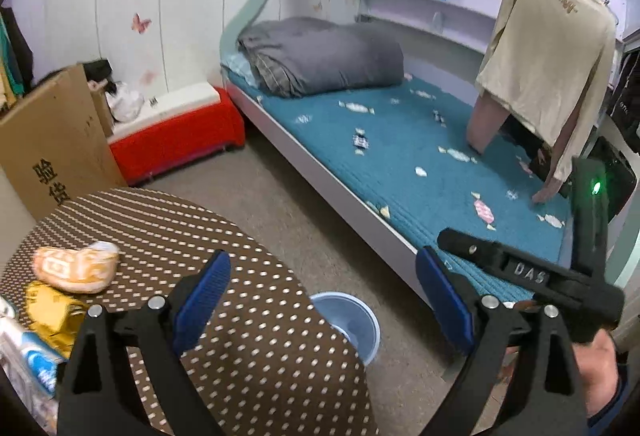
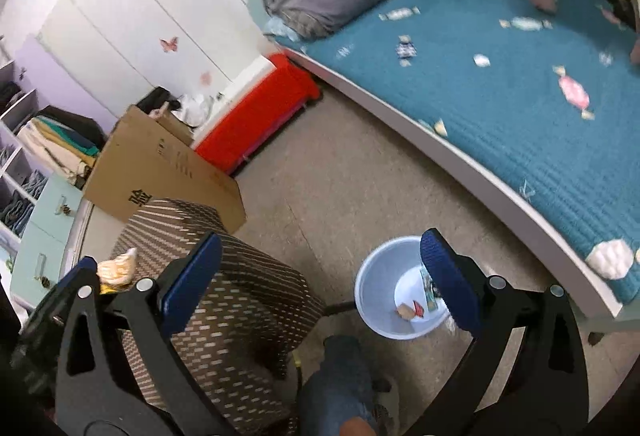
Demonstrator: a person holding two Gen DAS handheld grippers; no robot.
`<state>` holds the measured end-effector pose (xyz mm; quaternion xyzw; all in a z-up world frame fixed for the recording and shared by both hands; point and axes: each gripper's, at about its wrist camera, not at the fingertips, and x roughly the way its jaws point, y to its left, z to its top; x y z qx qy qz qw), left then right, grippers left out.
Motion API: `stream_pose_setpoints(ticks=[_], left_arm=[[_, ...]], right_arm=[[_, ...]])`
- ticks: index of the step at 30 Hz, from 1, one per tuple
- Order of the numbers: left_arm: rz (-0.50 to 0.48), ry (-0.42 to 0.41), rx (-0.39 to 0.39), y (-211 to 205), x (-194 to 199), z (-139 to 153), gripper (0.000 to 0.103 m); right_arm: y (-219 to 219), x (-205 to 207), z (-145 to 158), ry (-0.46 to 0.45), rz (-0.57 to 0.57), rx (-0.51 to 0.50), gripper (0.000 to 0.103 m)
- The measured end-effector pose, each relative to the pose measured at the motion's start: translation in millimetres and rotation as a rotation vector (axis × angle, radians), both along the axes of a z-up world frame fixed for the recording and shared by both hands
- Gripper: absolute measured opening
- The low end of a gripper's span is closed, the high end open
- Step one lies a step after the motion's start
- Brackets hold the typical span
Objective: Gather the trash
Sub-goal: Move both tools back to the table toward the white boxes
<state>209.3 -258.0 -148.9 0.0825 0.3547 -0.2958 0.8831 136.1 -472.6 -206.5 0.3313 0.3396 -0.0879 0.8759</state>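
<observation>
A light blue bin (image 2: 394,296) stands on the floor between the round table and the bed, with a few wrappers (image 2: 416,310) inside; its rim shows in the left wrist view (image 1: 352,320). My right gripper (image 2: 320,276) is open and empty above the bin. My left gripper (image 1: 322,300) is open and empty over the table's edge. On the brown dotted table (image 1: 224,244) lie an orange-white packet (image 1: 76,268), a gold wrapper (image 1: 50,310) and a blue-white packet (image 1: 36,362). The right gripper's body (image 1: 520,272) shows in the left wrist view.
A bed with a teal cover (image 1: 400,155) printed with candy shapes holds a grey folded duvet (image 1: 320,55). A red box (image 1: 176,139) and a cardboard box (image 1: 52,139) stand by the wall. A beige shirt (image 1: 548,47) hangs over the bed. My knee (image 2: 340,376) is below.
</observation>
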Motion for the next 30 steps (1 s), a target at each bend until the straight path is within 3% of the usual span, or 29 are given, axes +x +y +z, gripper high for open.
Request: stream_pose_setpoints(ticks=[7,16,23,30], left_arm=[[0.053,-0.067,-0.042,46,-27,29,0.094],[0.162,-0.093,-0.065,120,-43,41,0.094],[0.279,-0.147,-0.05,193,-58,45,0.094],[0.395,-0.132,-0.065,269,-68,33,0.094]], right_arm=[[49,-1,55,-0.082,0.081,-0.077,0.097],[120,3,93,-0.137,0.197,-0.143,0.097],[196,15,103,-0.152,0.356,-0.195,0.097],[275,33,92,-0.127,0.518,-0.256,0.097]])
